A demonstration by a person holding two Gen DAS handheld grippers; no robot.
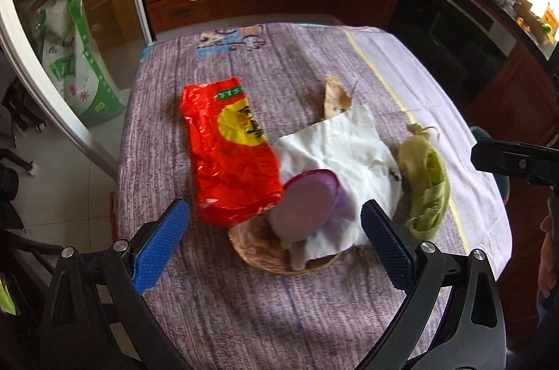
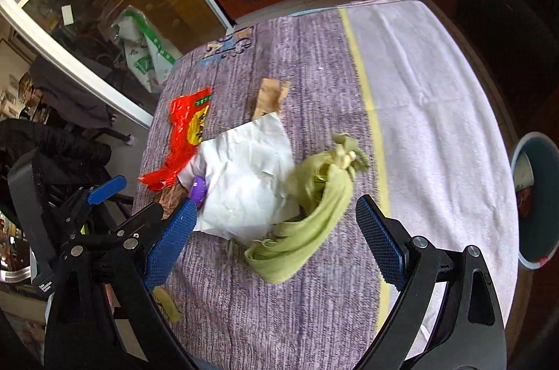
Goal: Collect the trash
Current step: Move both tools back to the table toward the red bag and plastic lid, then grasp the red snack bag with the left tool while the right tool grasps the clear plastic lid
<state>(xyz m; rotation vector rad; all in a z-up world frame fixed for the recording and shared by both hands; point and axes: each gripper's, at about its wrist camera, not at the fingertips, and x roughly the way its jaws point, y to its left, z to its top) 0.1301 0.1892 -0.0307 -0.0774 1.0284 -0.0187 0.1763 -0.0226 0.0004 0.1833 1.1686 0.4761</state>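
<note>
Green husk (image 2: 307,216), soft and light, is seen on the tabletop (image 2: 436,111) beside the tissue (image 2: 244,181), framed by the wide-apart right gripper (image 2: 276,230); best pinched mid-bundle. Left gripper (image 1: 276,230) is also spread, empty.

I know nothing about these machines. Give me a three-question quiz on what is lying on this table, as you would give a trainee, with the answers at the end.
1. True or false: the right gripper is shut on the green corn husk bundle.
2. Which lies on the shallow woven basket? A) the white paper sheet B) the crinkled red plastic bag C) both
3. Fill in: beside the table's right edge stands a round blue ____.

Key: 1 false, both grippers are open, the left gripper too. 2 C, both overlap its rim, along with a purple round lid. 3 bin.
</note>
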